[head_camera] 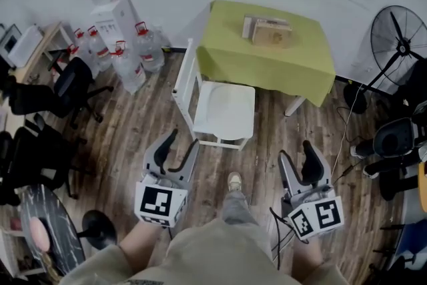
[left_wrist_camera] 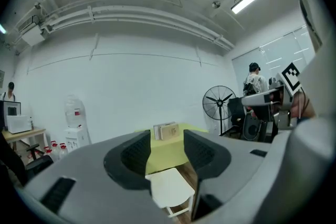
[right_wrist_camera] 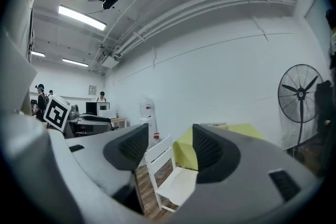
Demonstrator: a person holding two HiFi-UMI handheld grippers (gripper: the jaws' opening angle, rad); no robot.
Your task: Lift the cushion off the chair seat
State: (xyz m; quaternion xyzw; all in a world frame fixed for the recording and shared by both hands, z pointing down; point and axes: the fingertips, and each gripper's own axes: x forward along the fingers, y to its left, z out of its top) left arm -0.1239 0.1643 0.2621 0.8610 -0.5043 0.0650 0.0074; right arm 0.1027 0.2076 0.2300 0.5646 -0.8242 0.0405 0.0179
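Observation:
A white wooden chair (head_camera: 185, 87) stands on the wood floor in front of a green-clothed table, its back to the left in the head view. A pale cushion (head_camera: 225, 105) lies flat on its seat, hard to tell apart from the seat. Both grippers hang well short of the chair, on my side of it. My left gripper (head_camera: 181, 143) is open and holds nothing; between its jaws I see the chair (left_wrist_camera: 170, 189) farther off. My right gripper (head_camera: 297, 153) is open and holds nothing too, with the chair (right_wrist_camera: 173, 181) showing between its jaws.
The green table (head_camera: 267, 60) carries cardboard boxes (head_camera: 268, 31). Water bottles (head_camera: 127, 60) and a dispenser (head_camera: 110, 10) stand at the left, beside black office chairs (head_camera: 67, 87). A standing fan (head_camera: 400, 43) and a floor cable (head_camera: 343, 137) are on the right. My shoe (head_camera: 234, 181) is below the chair.

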